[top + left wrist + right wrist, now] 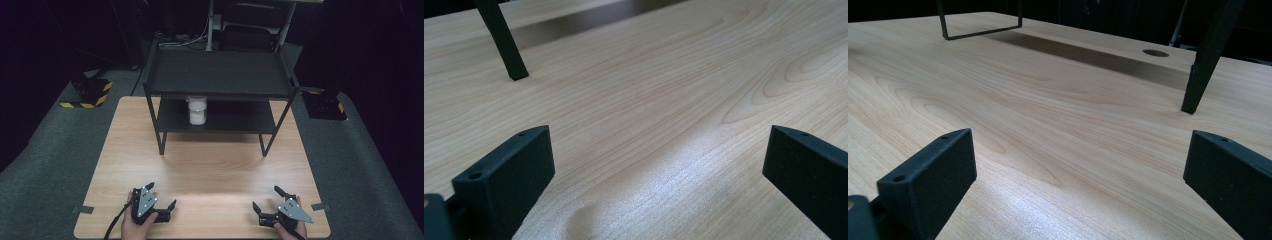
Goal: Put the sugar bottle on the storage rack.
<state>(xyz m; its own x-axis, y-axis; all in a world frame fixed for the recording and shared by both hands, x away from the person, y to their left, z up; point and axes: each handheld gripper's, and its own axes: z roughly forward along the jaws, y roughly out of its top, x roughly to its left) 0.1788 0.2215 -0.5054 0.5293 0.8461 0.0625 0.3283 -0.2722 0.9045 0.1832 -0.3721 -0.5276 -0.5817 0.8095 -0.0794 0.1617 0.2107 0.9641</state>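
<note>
From the high view, a light wooden counter (200, 165) sits on grey carpet, with a black two-tier shelf rack (220, 75) standing at its far half. A white jar (197, 111) with a white lid stands on the rack's lower shelf, toward the left, under the top shelf and behind the front rail. The rack's top shelf is bare. The rack's thin legs come down to the counter near its left and right sides, leaving a wide stretch of bare wood between the rack and the near edge. The left gripper (161, 196) rests low at the near left of the counter, held by a hand (134, 227), its jaws spread with nothing between them. The right gripper (267, 198) rests at the near right, close to the near edge, jaws likewise spread and holding nothing. The two are well apart. Yellow-and-black striped blocks (92, 92) lie on the carpet to the left of the counter's far corner.

In the left gripper view, the two black jaws stand wide apart over bare wood; one rack leg (504, 42) meets the counter ahead at upper left.

In the right gripper view, the jaws are wide apart too, bare wood between them. A rack leg (1205, 60) stands ahead at right, a thin base bar (980, 30) farther off at left, and a round hole (1155, 52) shows near the counter's far edge.
</note>
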